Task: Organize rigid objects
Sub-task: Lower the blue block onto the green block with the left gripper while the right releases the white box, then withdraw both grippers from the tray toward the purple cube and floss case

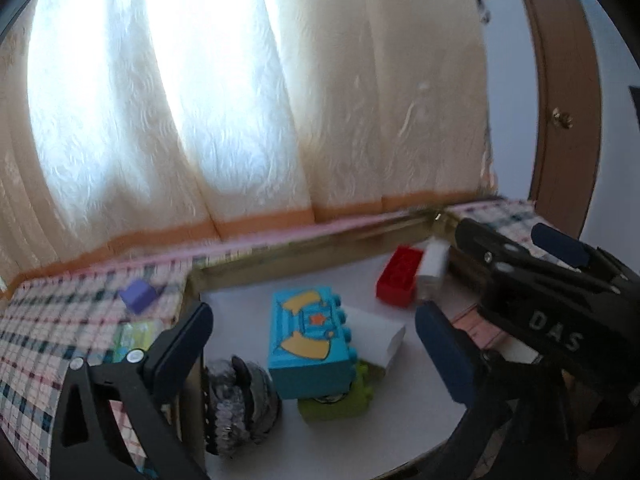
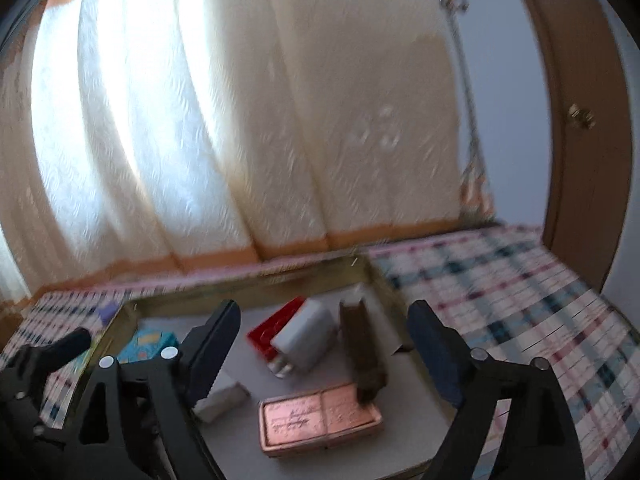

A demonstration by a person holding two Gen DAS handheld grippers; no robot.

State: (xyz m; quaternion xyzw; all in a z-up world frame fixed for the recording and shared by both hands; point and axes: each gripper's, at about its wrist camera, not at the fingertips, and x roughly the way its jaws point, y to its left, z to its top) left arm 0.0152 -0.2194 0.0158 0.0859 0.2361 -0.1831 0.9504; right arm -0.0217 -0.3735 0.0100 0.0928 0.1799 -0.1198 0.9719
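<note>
My left gripper [image 1: 312, 344] and right gripper [image 2: 320, 344] both gape, holding nothing. In the tray [image 2: 248, 292]: one blue brick [image 1: 308, 344] lying on a green one [image 1: 336, 404], long axis running away from me; one red brick [image 1: 400, 276], one pink tin [image 2: 320, 420].

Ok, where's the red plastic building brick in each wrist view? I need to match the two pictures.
Left wrist view: red plastic building brick sits right of centre, at the tray's far side, touching the white block on its right.
Right wrist view: it lies at centre, partly hidden behind the same white block.
Shared landmark: the blue printed brick, at far left in the right view.
</note>
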